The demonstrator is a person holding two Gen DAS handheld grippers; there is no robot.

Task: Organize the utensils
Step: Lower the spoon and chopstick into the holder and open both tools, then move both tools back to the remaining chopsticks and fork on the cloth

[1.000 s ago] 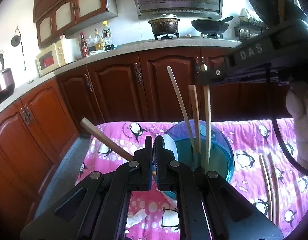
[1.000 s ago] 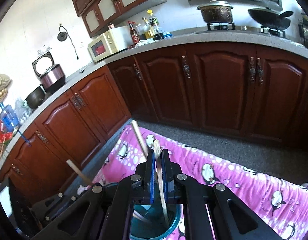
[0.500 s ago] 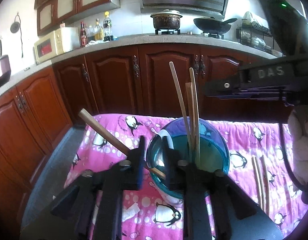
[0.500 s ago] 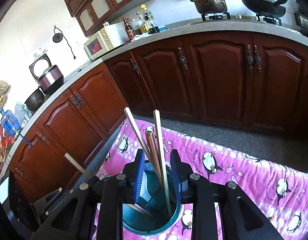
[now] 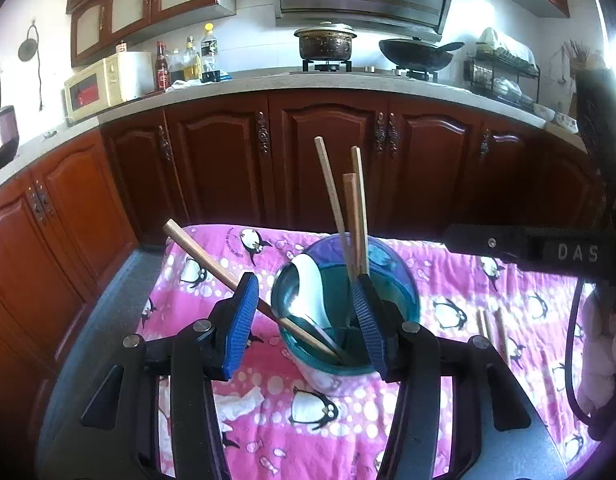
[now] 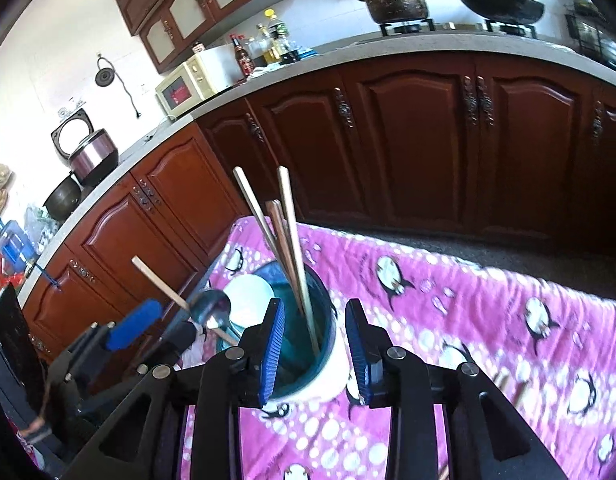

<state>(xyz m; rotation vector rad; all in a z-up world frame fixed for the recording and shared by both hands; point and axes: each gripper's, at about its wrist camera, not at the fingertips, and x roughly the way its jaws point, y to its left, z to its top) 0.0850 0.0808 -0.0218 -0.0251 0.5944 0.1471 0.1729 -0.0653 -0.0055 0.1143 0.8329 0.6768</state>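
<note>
A teal utensil cup [image 5: 400, 292] stands on the pink penguin cloth [image 5: 268, 396]. It holds three upright wooden chopsticks [image 5: 348, 208], a white spoon [image 5: 312, 284] and one chopstick [image 5: 204, 250] leaning out to the left. My left gripper [image 5: 304, 320] hangs in front of the cup, jaws opening wide. The leaning chopstick crosses between its pads untouched. My right gripper [image 6: 314, 346] sits above the cup [image 6: 330, 376], jaws opening. The upright chopsticks [image 6: 288, 232] rise free between its pads. A metal spoon [image 6: 212, 306] also lies in the cup.
Two loose chopsticks [image 5: 490, 332] lie on the cloth right of the cup. Dark wood cabinets [image 5: 328, 168] and a counter with a microwave [image 5: 94, 94] run behind. A gloved hand [image 5: 604, 340] and cable are at the right edge.
Both grippers were shut on chopsticks over the cup. Both have opened, and the chopsticks now rest in the cup. The right gripper has drawn back to the right.
</note>
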